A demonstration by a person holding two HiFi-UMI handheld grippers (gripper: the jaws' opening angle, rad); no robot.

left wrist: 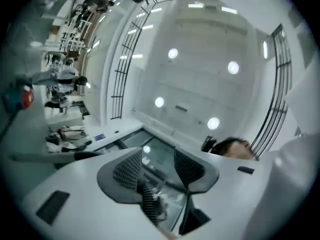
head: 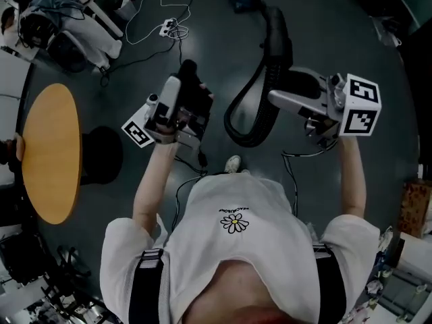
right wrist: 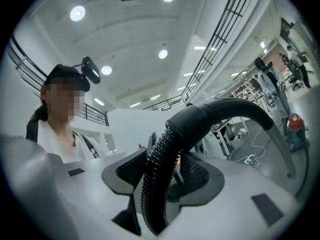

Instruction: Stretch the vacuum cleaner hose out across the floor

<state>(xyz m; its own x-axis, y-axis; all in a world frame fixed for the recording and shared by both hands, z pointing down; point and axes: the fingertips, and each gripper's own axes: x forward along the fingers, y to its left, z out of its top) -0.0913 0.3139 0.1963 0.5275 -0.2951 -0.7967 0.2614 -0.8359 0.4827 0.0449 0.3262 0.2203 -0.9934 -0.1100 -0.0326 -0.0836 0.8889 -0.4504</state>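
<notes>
the vacuum hose point(right wrist: 156, 184) runs upright between the jaws of the right hand-held gripper point(right wrist: 161, 173), which is clamped on it, and loops down below over the dark floor point(head: 337, 32). the hose is black, ribbed and flexible, joining a smooth, rigid curved cuff point(right wrist: 220, 111). the left hand-held gripper point(left wrist: 157, 166) stands jaws apart, empty.

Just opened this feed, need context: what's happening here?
A standing person works a gripper in each hand. The right gripper is clamped on the black vacuum hose where the ribbed part meets its cuff, held up in the air, with the rest hanging in a loop below. The left gripper points at the ceiling, jaws apart, clamping nothing. The hose isn't stretched out yet.
</notes>
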